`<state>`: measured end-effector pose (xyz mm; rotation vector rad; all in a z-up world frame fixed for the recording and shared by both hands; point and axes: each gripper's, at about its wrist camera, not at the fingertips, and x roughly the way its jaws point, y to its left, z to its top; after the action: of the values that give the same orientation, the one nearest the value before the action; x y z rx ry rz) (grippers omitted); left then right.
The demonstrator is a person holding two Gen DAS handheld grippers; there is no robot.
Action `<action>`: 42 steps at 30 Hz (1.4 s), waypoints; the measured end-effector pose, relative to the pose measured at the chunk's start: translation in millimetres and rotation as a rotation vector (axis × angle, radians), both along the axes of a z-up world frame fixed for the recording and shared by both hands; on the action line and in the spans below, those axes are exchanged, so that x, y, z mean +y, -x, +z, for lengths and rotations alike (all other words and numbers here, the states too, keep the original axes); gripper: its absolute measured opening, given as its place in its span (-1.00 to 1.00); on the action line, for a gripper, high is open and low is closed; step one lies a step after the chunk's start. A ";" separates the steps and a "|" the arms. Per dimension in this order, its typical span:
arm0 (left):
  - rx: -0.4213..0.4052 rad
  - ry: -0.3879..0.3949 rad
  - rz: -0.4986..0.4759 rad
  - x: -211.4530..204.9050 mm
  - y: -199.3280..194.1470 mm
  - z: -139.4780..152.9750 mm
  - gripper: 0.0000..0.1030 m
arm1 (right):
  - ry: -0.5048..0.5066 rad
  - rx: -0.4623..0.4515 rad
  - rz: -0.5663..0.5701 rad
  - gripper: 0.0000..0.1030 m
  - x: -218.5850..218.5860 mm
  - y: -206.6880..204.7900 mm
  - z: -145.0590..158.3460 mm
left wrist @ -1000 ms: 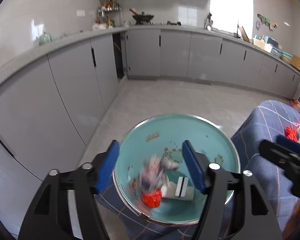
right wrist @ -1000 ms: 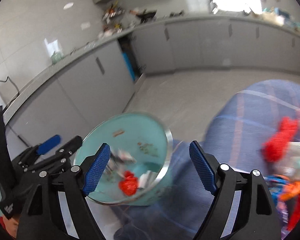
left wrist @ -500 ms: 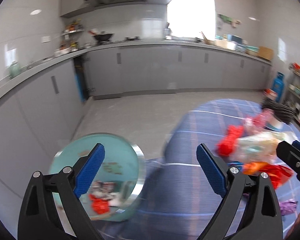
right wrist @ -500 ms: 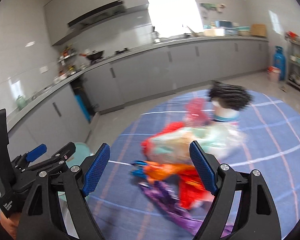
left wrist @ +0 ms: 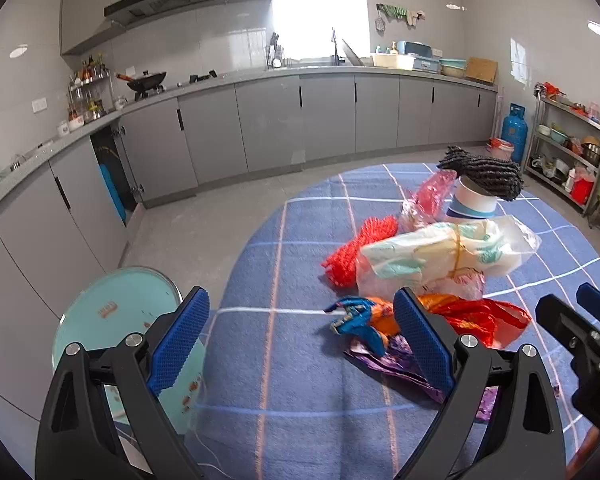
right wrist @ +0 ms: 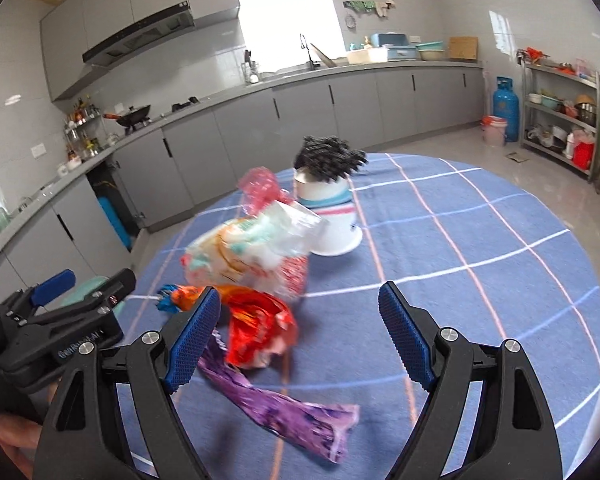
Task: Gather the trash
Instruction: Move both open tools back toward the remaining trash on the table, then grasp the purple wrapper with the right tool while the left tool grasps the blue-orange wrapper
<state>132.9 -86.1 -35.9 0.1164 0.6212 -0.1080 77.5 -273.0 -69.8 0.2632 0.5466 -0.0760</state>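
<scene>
A heap of trash lies on the round blue checked tablecloth (left wrist: 284,248): a clear bag with pale printed wrapping (left wrist: 440,260) (right wrist: 256,244), a red net (left wrist: 360,248), an orange-red wrapper (left wrist: 468,316) (right wrist: 256,328), a purple wrapper (right wrist: 284,412) and a white cup with a black scourer on top (left wrist: 476,196) (right wrist: 328,216). A teal basin (left wrist: 112,320) sits low at the table's left edge. My left gripper (left wrist: 300,344) is open and empty above the cloth, left of the heap. My right gripper (right wrist: 300,344) is open and empty over the wrappers.
Grey kitchen cabinets and a counter (left wrist: 300,120) run along the far wall. A blue gas cylinder (left wrist: 514,128) and a metal rack (left wrist: 568,152) stand at the right. The floor lies beyond the table's far edge.
Both grippers have swung right and up, from over the teal basin with trash in it to over the table's trash heap. Both stay open and empty.
</scene>
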 end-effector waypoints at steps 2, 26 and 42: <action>0.007 0.001 0.002 -2.8 2.5 -4.4 0.78 | 0.005 0.013 -0.010 0.56 -3.1 1.5 -4.7; 0.127 -0.028 -0.052 -7.5 13.9 -58.9 0.75 | -0.004 0.155 0.106 0.41 6.3 -1.5 -30.7; 0.107 0.012 0.031 34.9 5.3 -39.2 0.73 | 0.028 0.329 0.383 -0.32 51.8 -30.2 -44.2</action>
<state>127.6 -51.2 -75.1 0.0896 0.7285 -0.0885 107.7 -221.2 -114.0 0.1149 0.9132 0.2487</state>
